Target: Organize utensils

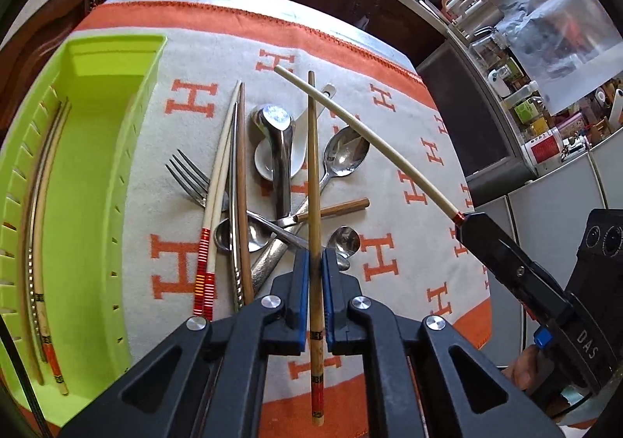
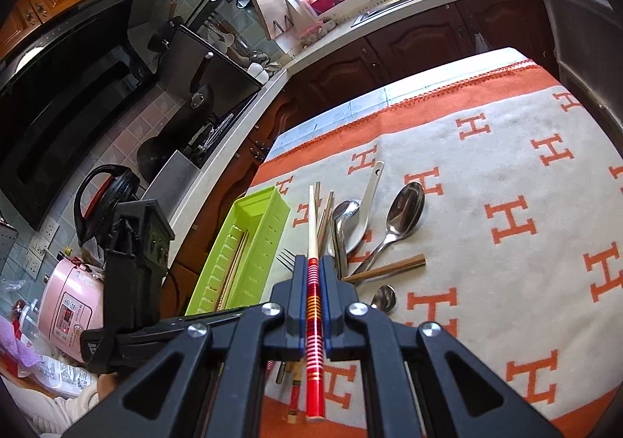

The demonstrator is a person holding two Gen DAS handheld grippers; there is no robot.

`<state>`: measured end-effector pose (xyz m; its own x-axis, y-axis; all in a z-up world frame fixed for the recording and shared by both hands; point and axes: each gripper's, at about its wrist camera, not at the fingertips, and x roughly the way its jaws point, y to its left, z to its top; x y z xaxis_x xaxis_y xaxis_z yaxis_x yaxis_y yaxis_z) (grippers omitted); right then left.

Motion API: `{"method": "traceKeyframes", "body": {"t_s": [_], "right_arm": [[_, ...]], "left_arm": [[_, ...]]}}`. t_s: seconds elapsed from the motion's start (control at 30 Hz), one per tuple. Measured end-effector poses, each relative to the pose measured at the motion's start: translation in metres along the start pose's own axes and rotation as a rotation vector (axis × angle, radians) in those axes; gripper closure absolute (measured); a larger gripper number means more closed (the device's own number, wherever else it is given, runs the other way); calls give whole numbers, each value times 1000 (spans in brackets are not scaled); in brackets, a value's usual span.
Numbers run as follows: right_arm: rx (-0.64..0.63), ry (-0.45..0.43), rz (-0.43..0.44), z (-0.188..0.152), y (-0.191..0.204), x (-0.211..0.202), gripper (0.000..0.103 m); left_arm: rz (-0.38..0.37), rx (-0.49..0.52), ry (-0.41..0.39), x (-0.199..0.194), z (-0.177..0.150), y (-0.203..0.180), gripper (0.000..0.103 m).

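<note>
**Gripping one chopstick in each gripper**

Left gripper point(image 1: 315, 262) clenched on brown chopstick point(image 1: 313, 165), frame centre; right gripper point(image 2: 314, 270) clenched on white chopstick point(image 2: 311, 219); remaining utensils piled on cloth point(image 1: 389, 149); green tray point(image 1: 93, 126) at left.

The cloth point(image 1: 241, 48) is cream with orange H letters and a wide orange border. The tray point(image 1: 97, 149) is lime green. One chopstick point(image 1: 313, 173) is tan bamboo with black and red bands near its end. Another chopstick point(image 2: 313, 282) is cream with a red end ringed in white and orange stripes. The spoons point(image 2: 405, 212) are shiny silver.
</note>
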<state>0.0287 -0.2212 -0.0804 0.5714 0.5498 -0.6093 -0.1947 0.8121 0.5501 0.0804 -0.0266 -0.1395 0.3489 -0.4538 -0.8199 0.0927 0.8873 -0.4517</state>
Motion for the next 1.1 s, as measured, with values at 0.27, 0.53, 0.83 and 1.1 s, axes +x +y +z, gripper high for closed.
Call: {"method": "traceKeyframes", "body": {"t_s": [0.27, 0.53, 0.83, 1.1], "right_arm": [[-94, -31, 19, 4, 38, 0, 98], [-235, 3, 9, 4, 106, 39, 98], [-281, 76, -69, -2, 142, 106, 98], [-270, 125, -157, -9, 149, 149, 97]], "left_arm": [[63, -22, -51, -68, 4, 33, 99], [181, -74, -128, -121, 13, 90, 99], [242, -139, -74, -107, 24, 154, 99], [250, -132, -29, -81, 35, 168, 99]]}}
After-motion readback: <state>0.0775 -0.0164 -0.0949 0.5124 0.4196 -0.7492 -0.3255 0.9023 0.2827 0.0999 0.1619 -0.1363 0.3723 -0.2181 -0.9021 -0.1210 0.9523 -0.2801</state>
